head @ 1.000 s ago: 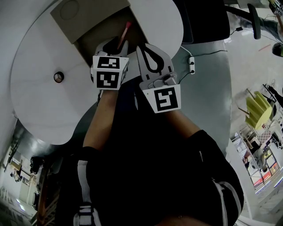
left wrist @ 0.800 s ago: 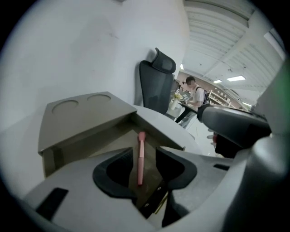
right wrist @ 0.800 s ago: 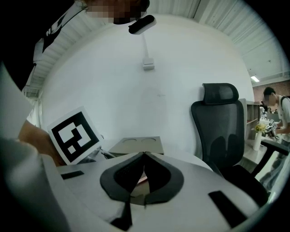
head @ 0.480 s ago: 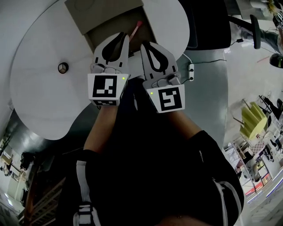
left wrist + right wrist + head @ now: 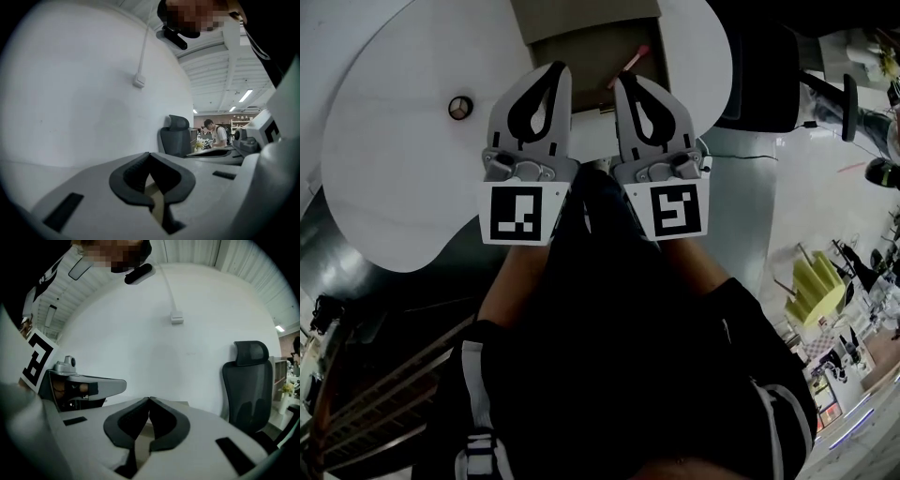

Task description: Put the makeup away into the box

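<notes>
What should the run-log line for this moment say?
left gripper: shut, empty | right gripper: shut, empty | pink-tipped stick: in box

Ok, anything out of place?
The slim pink-tipped makeup stick stands tilted inside the open brown cardboard box, leaning toward its right wall, not flat. A small round object sits outside it on the white table.

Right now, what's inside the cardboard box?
One pink-tipped makeup stick leans at the right of the cardboard box; the visible floor looks bare. The left gripper and right gripper cover its near edge, so anything there is hidden.
</notes>
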`<state>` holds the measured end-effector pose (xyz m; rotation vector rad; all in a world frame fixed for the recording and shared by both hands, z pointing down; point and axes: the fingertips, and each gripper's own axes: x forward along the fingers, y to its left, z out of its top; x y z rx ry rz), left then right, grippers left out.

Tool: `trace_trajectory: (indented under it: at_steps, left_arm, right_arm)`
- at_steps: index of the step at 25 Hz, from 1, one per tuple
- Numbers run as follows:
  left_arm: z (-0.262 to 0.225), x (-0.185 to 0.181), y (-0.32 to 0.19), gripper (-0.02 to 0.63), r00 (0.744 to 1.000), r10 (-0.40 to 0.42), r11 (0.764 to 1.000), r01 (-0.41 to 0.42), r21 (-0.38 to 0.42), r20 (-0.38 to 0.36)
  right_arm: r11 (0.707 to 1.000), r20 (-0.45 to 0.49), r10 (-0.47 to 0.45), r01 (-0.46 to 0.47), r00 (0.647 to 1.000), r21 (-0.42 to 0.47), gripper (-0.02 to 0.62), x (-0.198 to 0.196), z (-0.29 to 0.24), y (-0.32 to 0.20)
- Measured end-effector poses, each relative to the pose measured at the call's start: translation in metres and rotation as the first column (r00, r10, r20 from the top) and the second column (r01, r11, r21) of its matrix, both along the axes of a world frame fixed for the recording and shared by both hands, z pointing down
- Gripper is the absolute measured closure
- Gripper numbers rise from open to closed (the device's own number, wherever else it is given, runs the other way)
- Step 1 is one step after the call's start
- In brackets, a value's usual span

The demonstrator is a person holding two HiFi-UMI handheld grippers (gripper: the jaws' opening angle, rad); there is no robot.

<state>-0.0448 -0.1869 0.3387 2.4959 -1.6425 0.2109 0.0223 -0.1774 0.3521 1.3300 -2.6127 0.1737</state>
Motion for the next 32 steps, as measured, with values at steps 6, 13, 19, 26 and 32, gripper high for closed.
trace_trajectory:
  at_steps: [6, 13, 19, 26, 32]
  left_arm:
    - [-0.010, -0.045, 0.012, 0.598, 0.996, -0.086, 0.996, 0.086, 0.033, -0.003]
    - [-0.006, -0.087, 0.027, 0.598, 0.987, -0.163, 0.986, 0.162, 0.037, 0.008]
    - [-0.002, -0.118, 0.035, 0.598, 0.976, -0.218, 0.976, 0.217, 0.030, 0.013]
    - [0.006, -0.155, 0.043, 0.598, 0.963, -0.269, 0.963, 0.268, 0.020, 0.032]
    - [0.022, -0.179, 0.046, 0.598, 0.952, -0.306, 0.952, 0.307, -0.015, 0.023]
  right_arm:
    - [0.999, 0.011, -0.032, 0.031, 0.999, 0.027, 0.572, -0.031, -0.010, -0.003]
    - [0.994, 0.007, -0.106, 0.106, 0.994, 0.031, 0.572, -0.070, -0.009, 0.002]
    - [0.990, 0.012, -0.144, 0.143, 0.990, 0.016, 0.573, -0.100, -0.005, 0.005]
    - [0.986, 0.032, -0.167, 0.167, 0.985, 0.007, 0.572, -0.132, -0.003, 0.004]
    - [0.978, 0.033, -0.206, 0.206, 0.978, 0.013, 0.574, -0.157, 0.003, 0.004]
